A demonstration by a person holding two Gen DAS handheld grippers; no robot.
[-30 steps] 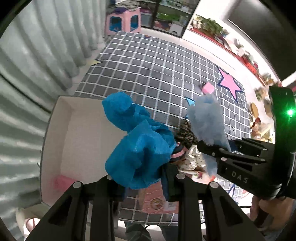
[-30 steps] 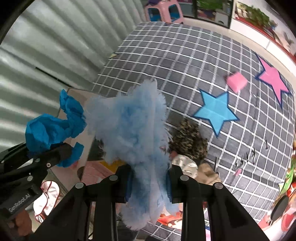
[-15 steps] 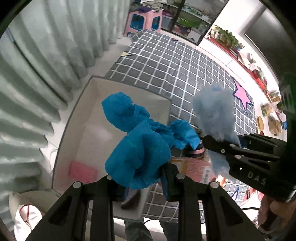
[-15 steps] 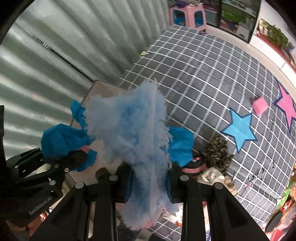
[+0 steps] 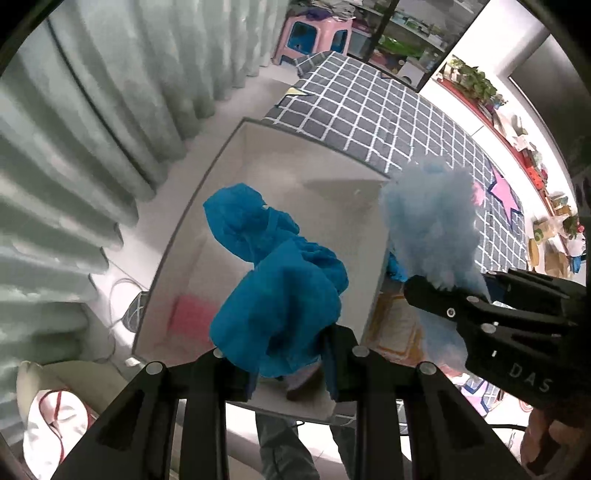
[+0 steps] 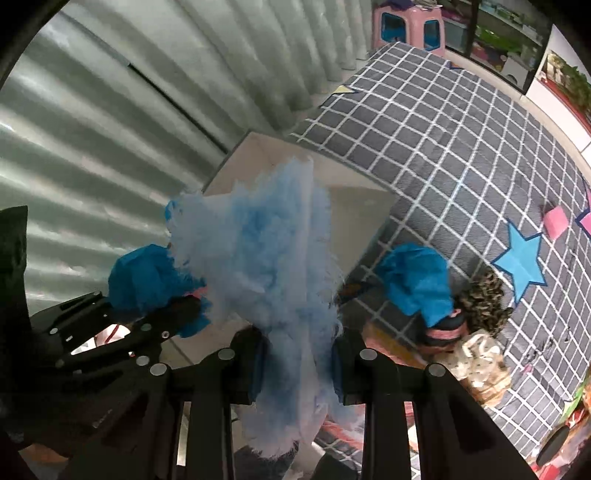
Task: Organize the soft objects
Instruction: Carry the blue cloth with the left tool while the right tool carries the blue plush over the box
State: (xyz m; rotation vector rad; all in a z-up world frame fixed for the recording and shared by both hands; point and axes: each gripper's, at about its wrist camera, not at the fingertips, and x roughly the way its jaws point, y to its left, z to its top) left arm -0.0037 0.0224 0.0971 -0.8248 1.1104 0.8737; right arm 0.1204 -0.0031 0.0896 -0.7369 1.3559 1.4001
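Two handheld grippers point steeply down over an open white rectangular storage box (image 5: 373, 236) that sits on the floor beside pale green pleated curtains (image 5: 74, 147).

The left gripper (image 5: 284, 354) has its black fingers (image 5: 229, 373) closed on a crumpled bright blue fabric piece (image 5: 280, 295), which bunches up above the fingertips and hangs over the inside of the box. A pink flat item (image 5: 192, 314) lies on the box floor; it is blurred, so what it is cannot be told.

The right gripper (image 6: 297, 358) has its fingers (image 6: 347, 362) clamped on a fluffy pale blue furry soft toy (image 6: 266, 258), held above the box's near right edge. In the left wrist view this gripper (image 5: 476, 302) sits just beside the left one, to its right.

Next to the box lies a dark grey rug with a white grid pattern (image 6: 461, 147) and blue and pink star shapes. On it rest a second bright blue fabric bundle (image 6: 417, 284), a leopard-print soft item (image 6: 484, 299) touching it, and a small pink cube (image 6: 556, 221) well apart. A pink plastic stool (image 6: 406, 22) stands at the rug's far end.
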